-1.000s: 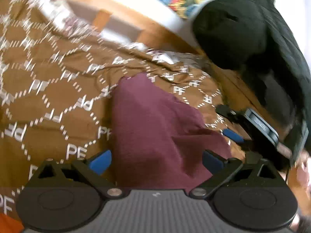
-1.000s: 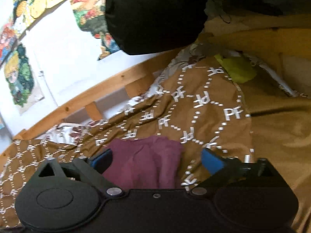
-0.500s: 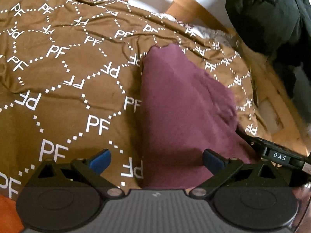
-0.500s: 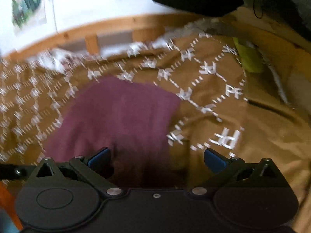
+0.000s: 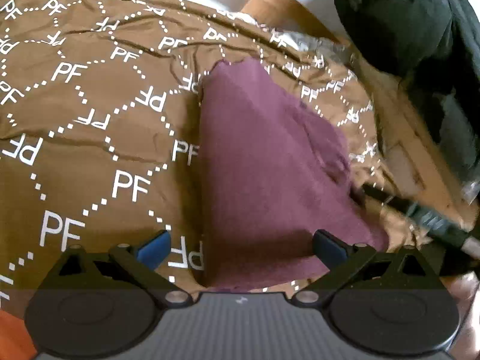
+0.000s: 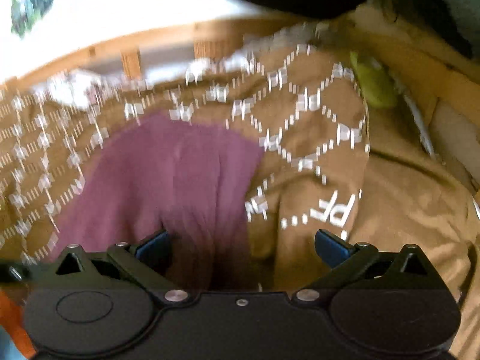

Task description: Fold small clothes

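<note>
Brown bedding printed "PF" is spread beneath a maroon garment, which is laid flat with its long axis running away from the cameras, narrowing toward the far wooden rail. Both left gripper and right gripper are held wide apart, empty.

Left tongs: black linkage arms, blue pads, silver pivot screws, ribbed grey housing. Right tongs: same build, smooth black housing.
</note>
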Available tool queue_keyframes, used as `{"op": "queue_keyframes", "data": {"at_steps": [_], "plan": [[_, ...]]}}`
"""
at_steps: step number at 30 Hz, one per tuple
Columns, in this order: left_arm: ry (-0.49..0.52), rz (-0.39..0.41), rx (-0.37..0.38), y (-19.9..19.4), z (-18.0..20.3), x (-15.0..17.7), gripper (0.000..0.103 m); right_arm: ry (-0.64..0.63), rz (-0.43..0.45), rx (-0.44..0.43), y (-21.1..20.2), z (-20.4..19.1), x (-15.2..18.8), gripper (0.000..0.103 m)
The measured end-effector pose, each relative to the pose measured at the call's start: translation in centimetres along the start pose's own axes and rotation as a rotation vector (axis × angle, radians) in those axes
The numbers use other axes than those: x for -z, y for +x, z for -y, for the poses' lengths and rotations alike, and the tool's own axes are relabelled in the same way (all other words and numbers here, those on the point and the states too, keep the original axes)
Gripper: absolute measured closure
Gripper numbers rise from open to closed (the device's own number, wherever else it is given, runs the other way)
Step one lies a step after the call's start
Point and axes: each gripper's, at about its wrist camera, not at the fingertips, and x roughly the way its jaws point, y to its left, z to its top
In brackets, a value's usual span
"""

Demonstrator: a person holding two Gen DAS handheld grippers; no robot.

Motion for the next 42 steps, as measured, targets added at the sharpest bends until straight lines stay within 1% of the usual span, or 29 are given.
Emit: {"op": "queue_keyframes", "data": {"at_steps": [3,5,9,14,17,18,19,20,21,22,24,26,27,29,31,34,35,36,37,38,39,40,42], "plan": [[0.052,-0.015,-0.046,0.7,0.5,0.4,0.001,0.033,0.108,-0.005,-1.3,0.5,-0.3,0.001],[0.079,-0.014,-0.063,0.9,0.7,0.7,0.001,0.073,0.147,-0.017,-1.6,1.1,-0.5,0.001],[0.100,-0.018,-0.079,1.2,0.9,0.9,0.000,0.120,0.148,-0.052,-0.7,1.8,-0.7,0.001],[0.110,-0.014,-0.083,1.3,0.9,1.0,0.000,0.086,0.174,-0.091,0.1,0.9,-0.7,0.013],[0.119,-0.012,-0.088,1.3,1.1,1.1,0.000,0.022,0.196,-0.093,0.5,-0.4,-0.8,0.023],[0.124,-0.012,-0.092,1.4,1.1,1.1,0.000,0.001,0.202,-0.095,0.7,-0.8,-1.0,0.031],[0.129,-0.012,-0.095,1.4,1.2,1.2,0.000,-0.017,0.212,-0.102,0.9,-1.2,-1.1,0.043],[0.133,-0.012,-0.097,1.5,1.2,1.2,0.000,-0.039,0.223,-0.109,1.2,-1.6,-1.4,0.050],[0.137,-0.012,-0.099,1.6,1.2,1.2,0.000,-0.056,0.220,-0.099,1.8,-2.0,-1.6,0.062],[0.140,-0.013,-0.100,1.6,1.2,1.2,0.000,-0.071,0.204,-0.083,2.7,-2.4,-1.8,0.064],[0.142,-0.013,-0.100,1.6,1.2,1.2,0.000,-0.060,0.168,-0.079,4.2,-2.6,-2.0,0.064],[0.142,-0.013,-0.100,1.6,1.2,1.2,0.000,-0.036,0.128,-0.077,5.4,-2.6,-2.0,0.076],[0.144,-0.014,-0.101,1.6,1.2,1.2,0.000,-0.034,0.122,-0.066,5.6,-2.5,-1.9,0.091],[0.150,-0.016,-0.105,1.7,1.2,1.2,0.000,-0.042,0.144,-0.053,5.2,-2.2,-1.8,0.096],[0.160,-0.015,-0.110,1.8,1.3,1.3,0.000,-0.030,0.159,-0.043,4.7,-1.7,-1.7,0.097],[0.171,-0.016,-0.119,1.9,1.5,1.4,0.000,0.016,0.120,-0.033,5.3,-0.6,-1.5,0.097],[0.172,-0.016,-0.121,1.9,1.5,1.4,0.000,0.037,0.113,-0.041,5.5,-0.3,-1.4,0.096],[0.172,-0.017,-0.122,1.9,1.5,1.4,0.000,0.053,0.116,-0.051,5.5,-0.2,-1.4,0.093],[0.171,-0.016,-0.122,1.9,1.5,1.4,0.000,0.065,0.122,-0.059,5.3,0.0,-1.4,0.087],[0.170,-0.016,-0.121,1.9,1.5,1.4,0.000,0.072,0.132,-0.064,5.1,0.0,-1.5,0.083],[0.169,-0.015,-0.120,1.9,1.5,1.5,0.000,0.077,0.150,-0.068,4.8,0.1,-1.6,0.074],[0.169,-0.013,-0.119,1.9,1.4,1.5,0.000,0.073,0.164,-0.069,4.5,0.0,-1.7,0.064],[0.168,-0.011,-0.118,1.8,1.4,1.5,0.000,0.071,0.183,-0.080,3.8,-0.2,-2.4,0.054]]}}
